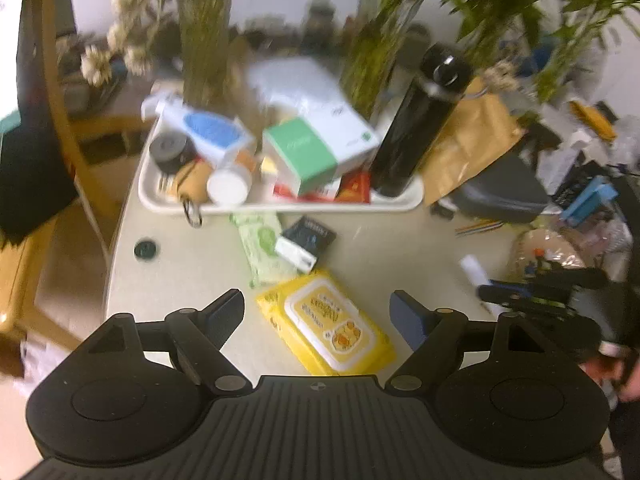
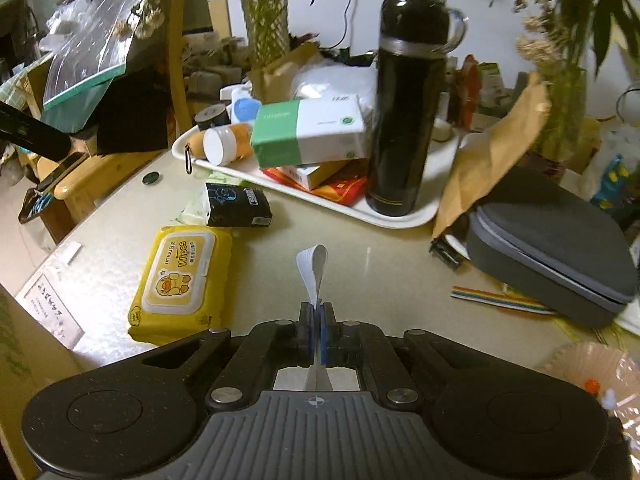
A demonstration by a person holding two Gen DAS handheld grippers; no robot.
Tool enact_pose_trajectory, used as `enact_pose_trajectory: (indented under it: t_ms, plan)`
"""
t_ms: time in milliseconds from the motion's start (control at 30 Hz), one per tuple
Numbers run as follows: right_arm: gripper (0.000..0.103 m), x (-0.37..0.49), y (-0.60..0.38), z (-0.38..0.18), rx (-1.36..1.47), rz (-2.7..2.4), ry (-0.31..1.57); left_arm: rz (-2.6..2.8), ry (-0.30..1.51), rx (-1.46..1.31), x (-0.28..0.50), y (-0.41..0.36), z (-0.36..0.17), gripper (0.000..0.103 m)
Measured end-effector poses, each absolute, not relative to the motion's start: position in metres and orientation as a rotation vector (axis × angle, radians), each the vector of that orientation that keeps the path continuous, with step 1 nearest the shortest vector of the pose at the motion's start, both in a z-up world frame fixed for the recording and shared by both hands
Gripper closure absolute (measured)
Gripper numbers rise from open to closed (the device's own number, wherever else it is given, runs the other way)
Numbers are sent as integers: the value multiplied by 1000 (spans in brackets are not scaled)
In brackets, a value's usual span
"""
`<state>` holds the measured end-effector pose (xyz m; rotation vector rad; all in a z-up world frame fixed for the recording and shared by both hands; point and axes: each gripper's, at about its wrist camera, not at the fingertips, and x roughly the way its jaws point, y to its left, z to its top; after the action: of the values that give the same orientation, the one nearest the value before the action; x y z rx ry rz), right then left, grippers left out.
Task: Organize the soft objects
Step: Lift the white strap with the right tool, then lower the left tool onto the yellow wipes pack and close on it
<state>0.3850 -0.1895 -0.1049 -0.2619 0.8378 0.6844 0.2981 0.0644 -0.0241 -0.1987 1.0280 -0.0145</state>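
On the beige table (image 2: 360, 264), just in front of the crowded white tray (image 2: 404, 216), the soft things of the task lie close together. The yellow wipes pack (image 1: 326, 322) rests flat between the two fingers of the left gripper (image 1: 318, 316), which hovers above it with its jaws wide apart and holds nothing. Just behind this pack is a green wipes pack (image 1: 260, 246), and a small black box (image 1: 308, 240) lies partly on top of it, so the green one is half covered.

The right gripper (image 2: 317, 334) has its jaws pressed together on a white strip (image 2: 314, 270), perhaps of cloth or paper; I cannot tell the material. The strip curls up into a loop above the fingers and does not touch the table. In the left view this gripper is seen far to the right side, well apart from the yellow pack.

I judge that the step in hand is the pick of the yellow pack by the left gripper, while the right one already carries its strip. The next move probably calls for lowering the left fingers on both long sides of the pack and closing gently, because the pack is soft and can bend or slip. The black bottle (image 2: 404, 108) stands upright at the front edge of the tray, so any lift toward the tray needs to pass clear of it.
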Motion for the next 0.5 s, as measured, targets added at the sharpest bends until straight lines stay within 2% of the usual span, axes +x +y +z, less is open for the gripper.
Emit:
enact_pose_trajectory:
  t_ms: [500]
  plan:
    - [98, 341, -241, -62, -204, 674, 765, 125, 1396, -342, 368, 39, -114, 21]
